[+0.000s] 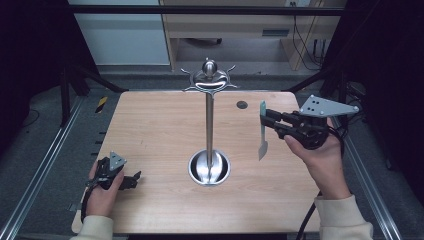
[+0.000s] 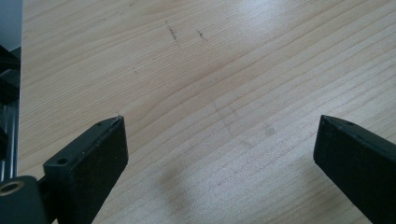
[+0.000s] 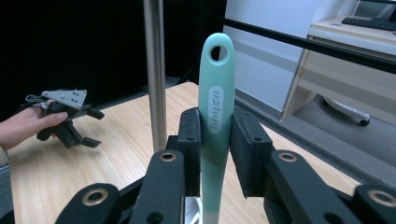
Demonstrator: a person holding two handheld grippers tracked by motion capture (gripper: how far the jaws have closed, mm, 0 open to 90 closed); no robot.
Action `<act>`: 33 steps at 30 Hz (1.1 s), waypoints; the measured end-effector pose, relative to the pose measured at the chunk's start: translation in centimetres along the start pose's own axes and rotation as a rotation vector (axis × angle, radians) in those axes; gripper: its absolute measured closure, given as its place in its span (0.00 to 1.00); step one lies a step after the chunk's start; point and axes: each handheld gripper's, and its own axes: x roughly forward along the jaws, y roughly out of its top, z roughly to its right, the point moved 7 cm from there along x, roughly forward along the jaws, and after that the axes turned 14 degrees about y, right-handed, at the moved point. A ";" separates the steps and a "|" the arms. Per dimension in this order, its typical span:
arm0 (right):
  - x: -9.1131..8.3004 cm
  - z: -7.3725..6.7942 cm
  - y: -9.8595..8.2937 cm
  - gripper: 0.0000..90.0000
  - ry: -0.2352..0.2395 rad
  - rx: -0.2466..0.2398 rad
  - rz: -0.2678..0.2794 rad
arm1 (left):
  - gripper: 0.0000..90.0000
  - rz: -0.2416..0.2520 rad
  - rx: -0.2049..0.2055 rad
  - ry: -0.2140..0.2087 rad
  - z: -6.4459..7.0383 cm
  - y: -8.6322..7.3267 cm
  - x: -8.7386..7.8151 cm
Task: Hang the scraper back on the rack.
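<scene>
Right gripper (image 1: pixel 265 119) clamped on teal-handled utensil (image 3: pixel 216 116), possibly a peeler, beside steel rack pole (image 1: pixel 209 130).
Left gripper (image 1: pixel 131 181) wide open near table (image 1: pixel 150 125) edge.

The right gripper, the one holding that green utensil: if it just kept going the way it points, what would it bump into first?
Most likely the stand's upright steel pole. The right gripper points leftward across the table toward it, with nothing between. Depth is unclear, so the utensil might slip just past it.

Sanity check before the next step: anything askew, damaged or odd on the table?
Nothing stands out. The steel rack stands upright mid-table, its hooks bare. The right gripper is clamped on the teal utensil by its handle, hanging hole up. The left gripper is open over bare table.
</scene>
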 end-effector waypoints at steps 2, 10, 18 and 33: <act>0.1 -0.1 0.4 0.83 0.003 -0.002 0.007 | 0.03 -0.002 0.000 -0.001 0.0 0.0 0.0; 0.2 -0.6 1.2 0.83 0.024 -0.009 0.026 | 0.03 -0.002 0.005 -0.001 0.0 0.0 0.1; 0.7 -0.8 2.8 0.83 0.048 -0.024 0.033 | 0.03 -0.001 0.005 -0.001 0.0 0.0 0.0; 2.0 -0.7 4.7 0.83 0.117 -0.013 0.068 | 0.03 0.004 -0.003 -0.003 -0.1 0.0 -0.1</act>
